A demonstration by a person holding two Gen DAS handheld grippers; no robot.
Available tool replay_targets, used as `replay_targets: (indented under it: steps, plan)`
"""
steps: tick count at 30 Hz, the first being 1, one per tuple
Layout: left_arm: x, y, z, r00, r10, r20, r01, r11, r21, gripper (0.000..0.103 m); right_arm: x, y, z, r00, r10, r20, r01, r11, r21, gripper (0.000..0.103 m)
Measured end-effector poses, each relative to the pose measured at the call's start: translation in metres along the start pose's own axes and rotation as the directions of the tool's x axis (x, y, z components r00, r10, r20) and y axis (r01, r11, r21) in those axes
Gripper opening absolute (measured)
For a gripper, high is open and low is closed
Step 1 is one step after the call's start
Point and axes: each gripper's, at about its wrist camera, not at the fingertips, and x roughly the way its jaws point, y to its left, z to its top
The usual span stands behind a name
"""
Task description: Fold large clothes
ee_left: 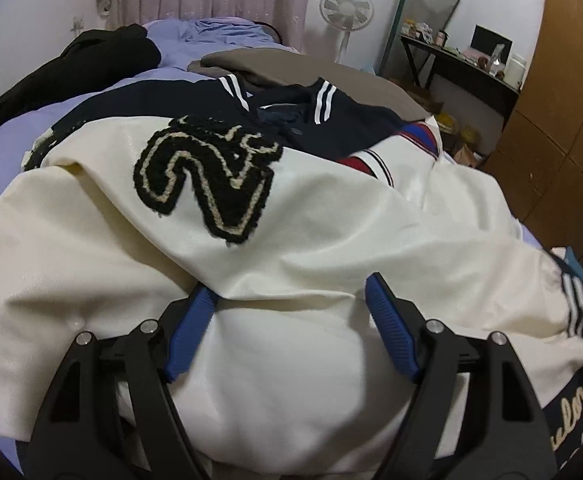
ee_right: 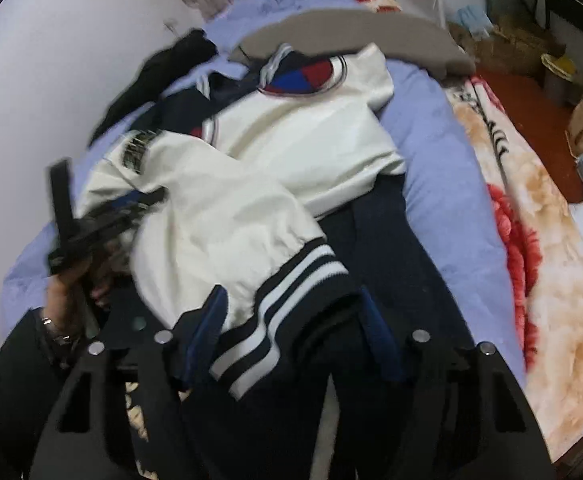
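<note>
Left gripper (ee_left: 291,292): low over the cream sleeve (ee_left: 331,248), blue ribbed pads (ee_left: 391,332) spread wide, nothing between them; left pad tip tucked under a fold of the sleeve. Seen from the right wrist view as a blurred black tool in the left hand (ee_right: 71,280), watch at the wrist.

Right gripper (ee_right: 291,300): fingers apart, straddling the striped knit cuff (ee_right: 291,300); contact with the pads cannot be told, frame blurred.

Varsity jacket (ee_right: 291,140): lies on the lavender sheet (ee_right: 443,168) at mid-bed, sleeves crossed over the navy body. Smooth cream sleeves, fuzzy black chenille patch (ee_left: 207,180), navy-and-white ribbed trim.

Surrounds: black garment (ee_left: 71,64) by the wall side; grey-brown cushion (ee_right: 351,36) beyond the collar; bare sheet to the jacket's right, then a floral blanket (ee_right: 531,260) at the bed edge; fan (ee_left: 345,10) and desk (ee_left: 459,64) beyond
</note>
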Motion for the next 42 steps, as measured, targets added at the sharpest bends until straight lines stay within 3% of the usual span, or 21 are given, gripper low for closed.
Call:
replay_targets:
  steps: [1,2,3,5,6,10,14,17,20,25,28,32,33,40,42]
  plan:
    - [0.0,0.001,0.0,1.0,-0.002,0.001,0.002,1.0,-0.003,0.075,0.006,0.0,0.002,1.0,-0.01,-0.012,0.01,1.0,0.004,0.057]
    - [0.0,0.002,0.001,1.0,-0.001,0.004,0.001,1.0,-0.006,0.075,0.011,0.001,0.004,0.999,-0.006,-0.033,0.006,1.0,-0.002,0.034]
    - [0.001,0.003,0.002,1.0,-0.001,0.004,0.001,1.0,-0.006,0.075,0.013,0.002,0.004,0.999,-0.025,-0.041,0.024,1.0,-0.01,0.021]
    - [0.002,0.007,0.005,1.0,-0.007,0.005,0.007,1.0,-0.005,0.075,0.012,0.005,0.006,0.998,-0.036,-0.043,0.035,0.999,-0.019,0.019]
    - [0.003,0.01,0.007,1.0,-0.002,0.007,0.002,1.0,-0.001,0.069,0.01,0.007,0.007,0.999,-0.021,-0.05,0.02,1.0,-0.021,0.016]
    - [0.007,0.019,0.015,0.999,0.027,0.016,-0.027,0.999,-0.017,0.037,-0.01,0.015,0.015,0.999,-0.039,0.001,0.039,0.997,-0.07,0.013]
    - [0.003,0.019,0.02,1.0,-0.01,0.024,0.01,1.0,-0.011,0.027,-0.046,0.014,0.048,0.99,-0.063,0.123,0.074,0.994,-0.083,0.012]
    - [0.005,0.015,0.02,1.0,-0.024,0.018,0.024,1.0,0.017,0.023,-0.049,0.005,0.069,0.986,-0.087,0.145,0.101,0.991,-0.087,0.012]
    - [0.013,0.017,0.019,1.0,-0.028,-0.005,0.028,1.0,0.013,0.022,-0.03,-0.014,0.077,0.989,-0.106,0.099,0.113,0.991,-0.078,0.012]
    - [0.027,0.02,0.018,0.999,-0.023,-0.048,0.023,1.0,-0.003,0.021,0.02,-0.039,0.059,0.991,-0.131,-0.012,0.13,0.99,-0.05,0.013]
    - [0.03,0.019,0.016,0.998,-0.013,-0.054,0.013,1.0,0.003,0.021,0.026,-0.039,0.05,0.992,-0.129,0.004,0.129,0.991,-0.026,0.014]
    - [0.022,0.011,0.017,0.999,0.019,-0.032,-0.018,0.999,0.032,0.021,0.009,-0.04,0.046,0.996,-0.085,0.013,0.085,0.996,-0.007,0.035]
    - [0.018,0.007,0.018,0.999,0.021,-0.025,-0.02,0.999,0.043,0.021,0.004,-0.041,0.047,0.997,-0.076,0.02,0.076,0.997,-0.009,0.036]
    - [-0.02,-0.039,0.027,0.999,-0.012,0.051,0.006,0.992,0.123,0.029,-0.064,-0.016,0.033,0.973,-0.099,0.21,0.114,0.992,-0.06,0.036]
    - [-0.028,-0.045,0.028,0.997,-0.039,0.07,0.031,0.993,0.11,0.026,-0.065,-0.004,0.035,0.975,-0.071,0.21,0.088,0.993,-0.074,0.025]
